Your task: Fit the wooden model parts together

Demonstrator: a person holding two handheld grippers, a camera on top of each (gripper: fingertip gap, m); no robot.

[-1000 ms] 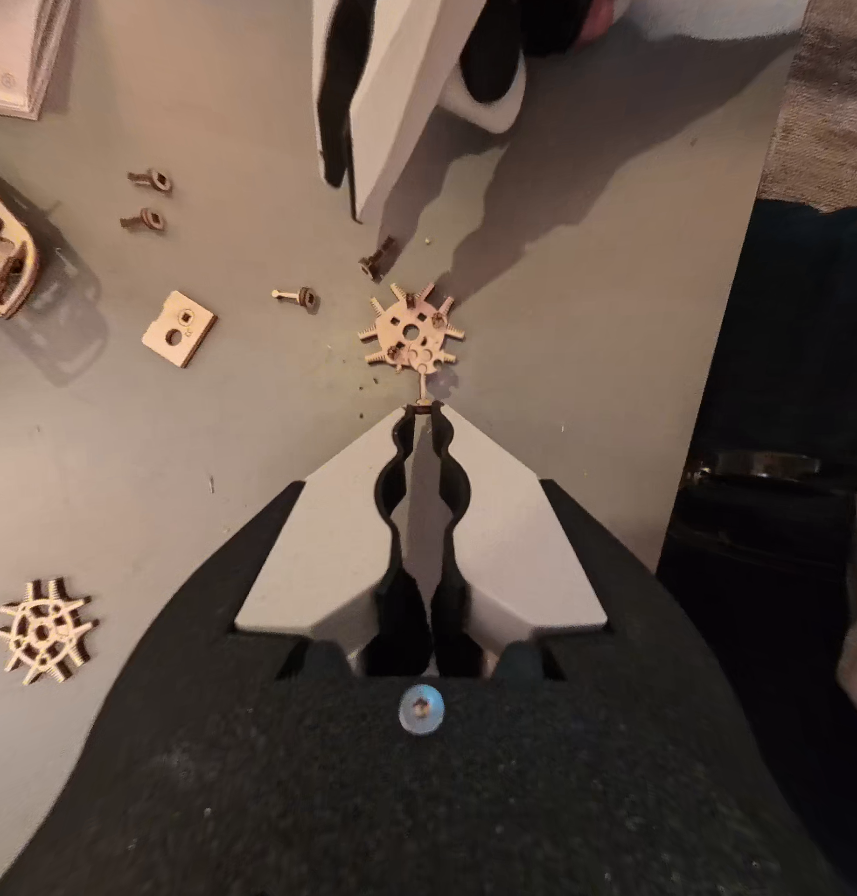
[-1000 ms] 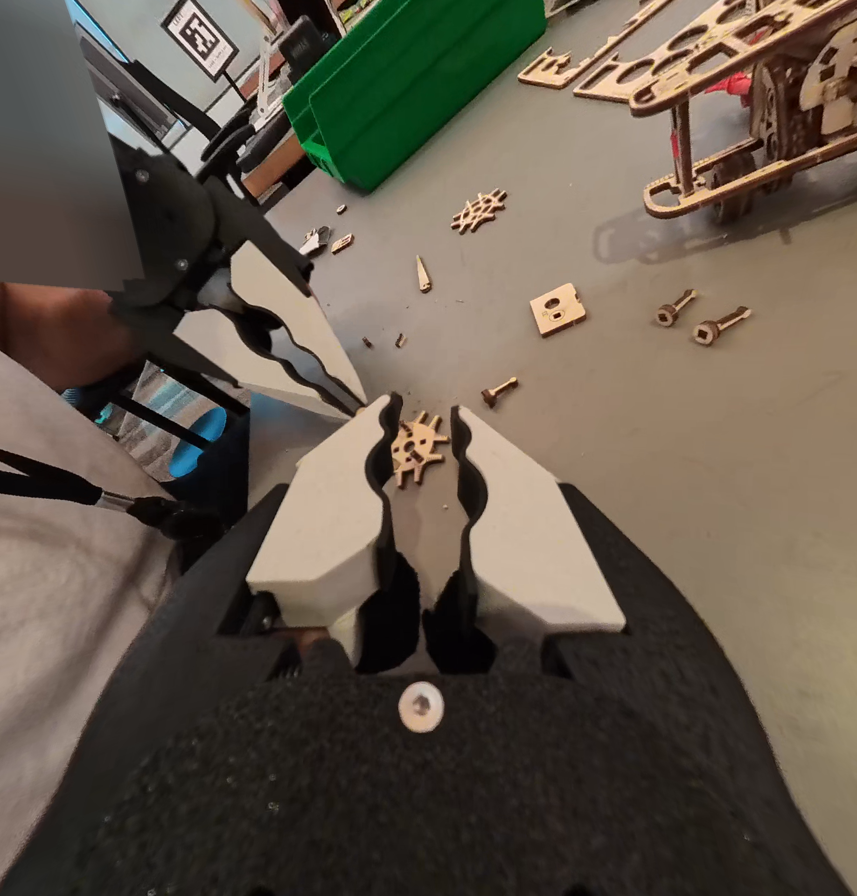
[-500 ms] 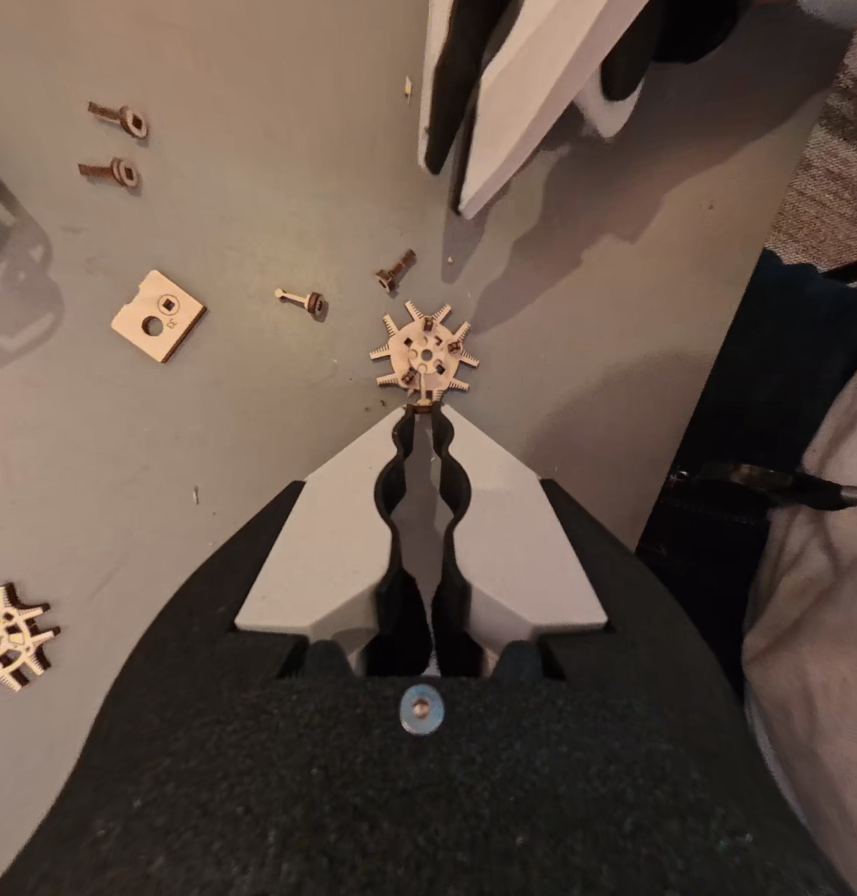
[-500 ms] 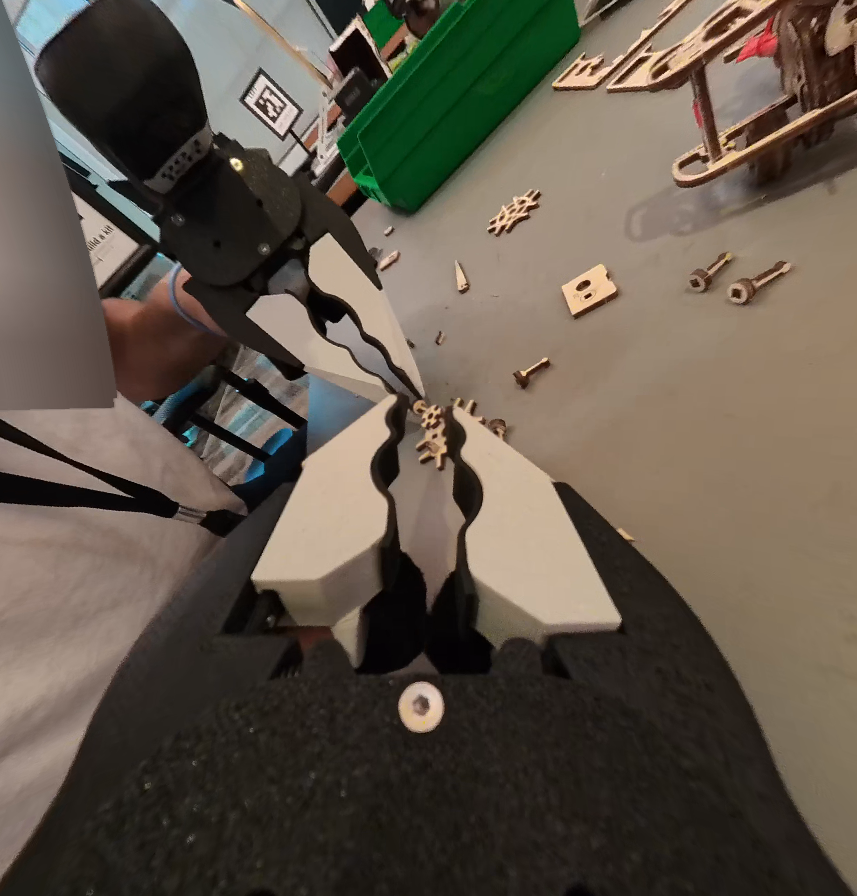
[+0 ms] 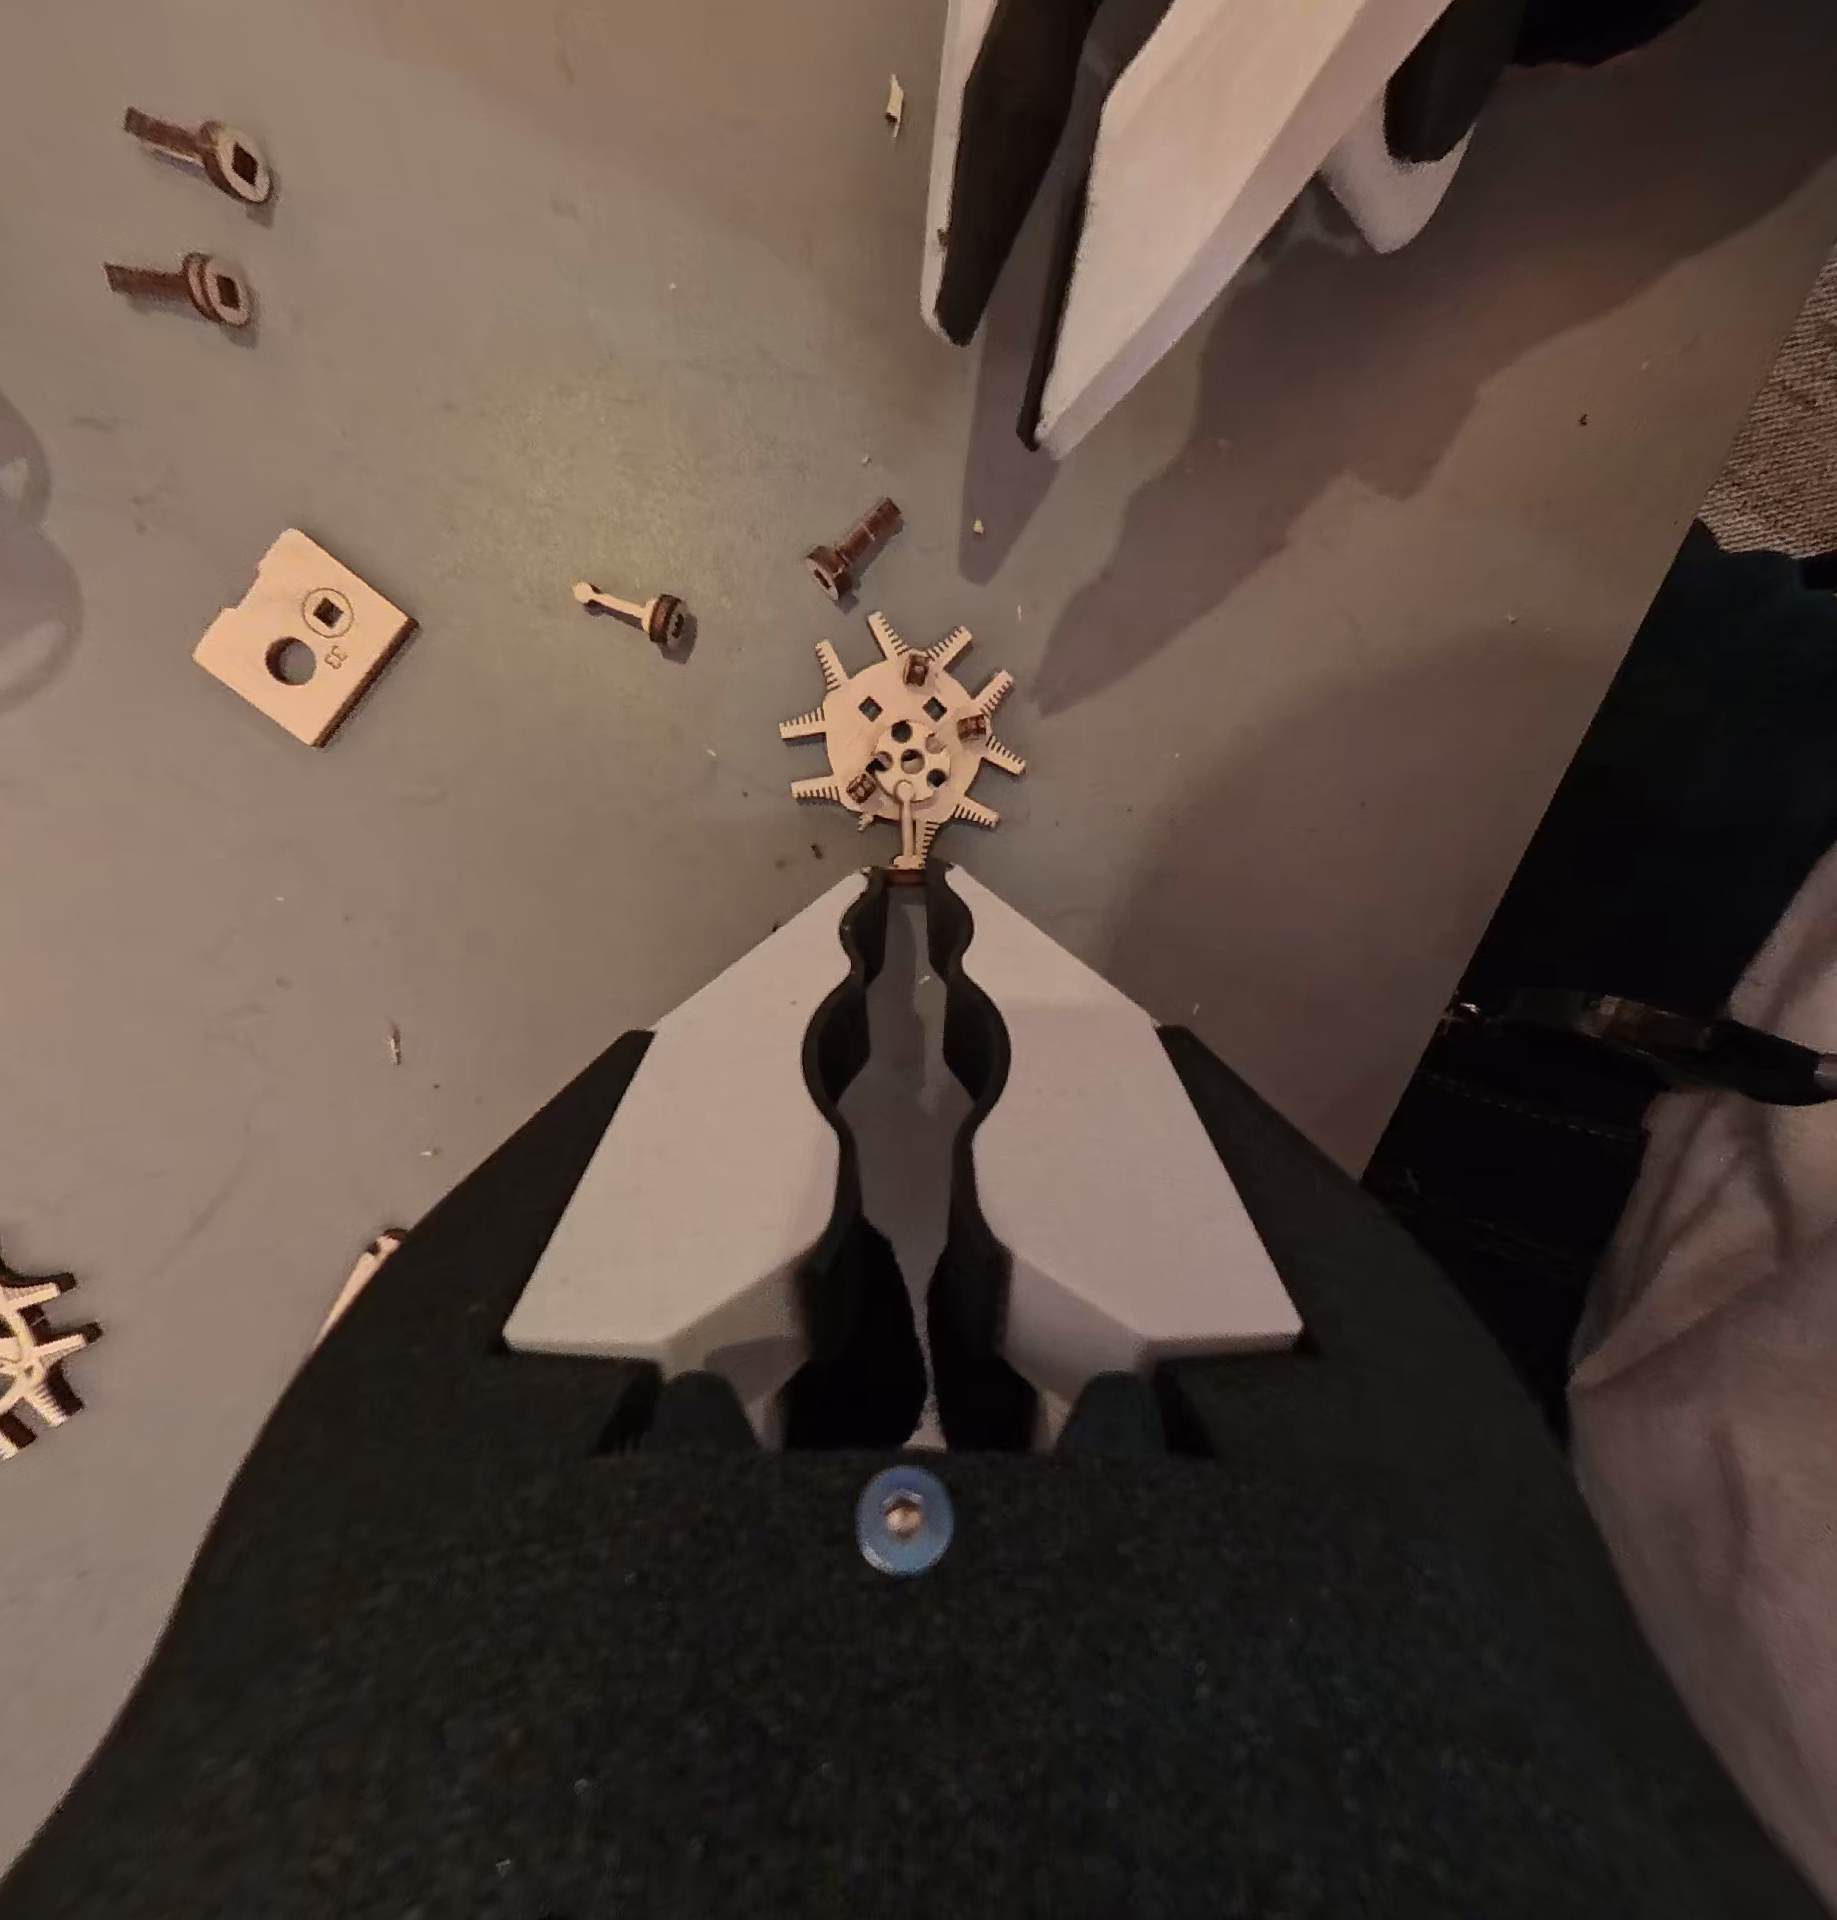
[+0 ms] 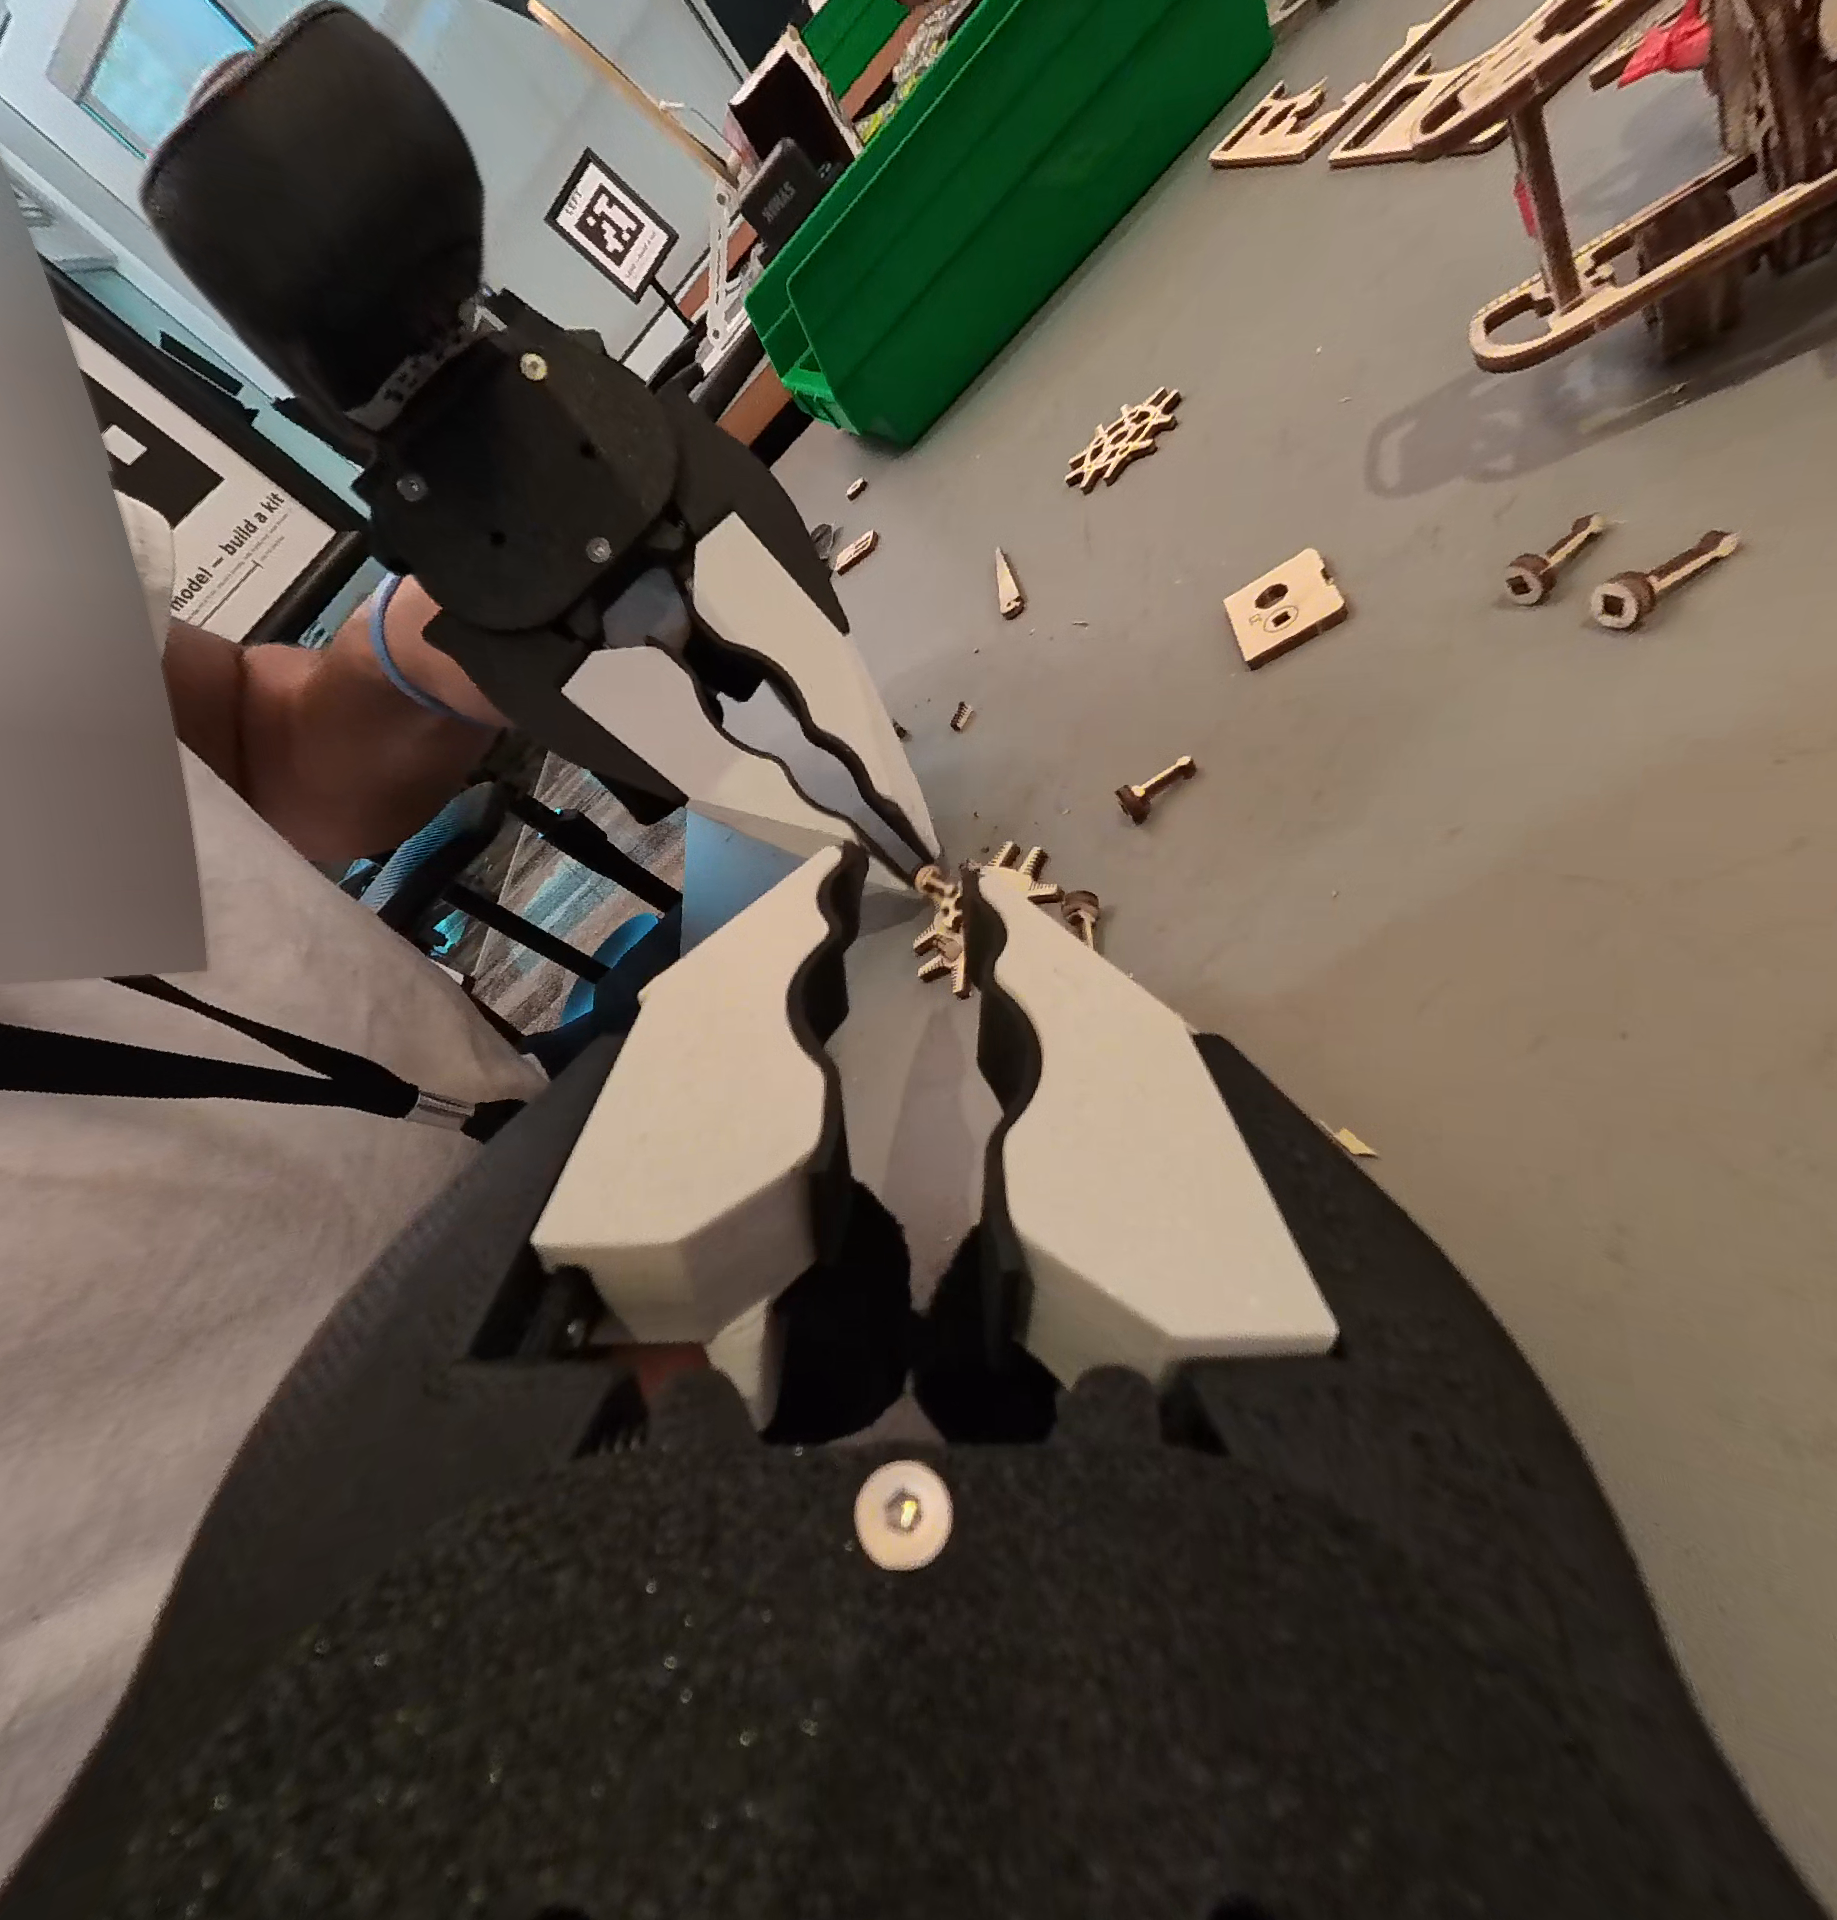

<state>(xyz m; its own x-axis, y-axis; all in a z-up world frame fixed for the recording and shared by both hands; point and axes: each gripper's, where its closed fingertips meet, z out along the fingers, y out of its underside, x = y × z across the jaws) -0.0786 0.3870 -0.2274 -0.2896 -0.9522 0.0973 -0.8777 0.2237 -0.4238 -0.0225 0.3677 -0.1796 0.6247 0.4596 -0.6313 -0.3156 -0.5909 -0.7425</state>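
Note:
A toothed wooden gear lies flat on the grey table. My left gripper is shut on a small wooden pin. The pin's tip rests at the near edge of the gear's round hub. My right gripper is open and empty. Its tips hover just short of the gear, and its right finger hides part of it. In the left wrist view the right gripper hangs above the table beyond the gear. The left gripper comes in from the left in the right wrist view.
Loose parts lie left of the gear: a square plate, two short pins, two bolts and a spoked wheel. A green bin and a wooden model frame stand farther back. The table edge runs close on the right. The square plate sits 11 centimetres or so from the ends of my left fingers. My right wrist view looks at it from another angle.
My left gripper has carried the pin forward until its tip reaches the gear's hub. The right gripper has tilted lower and closer to the gear, still open.

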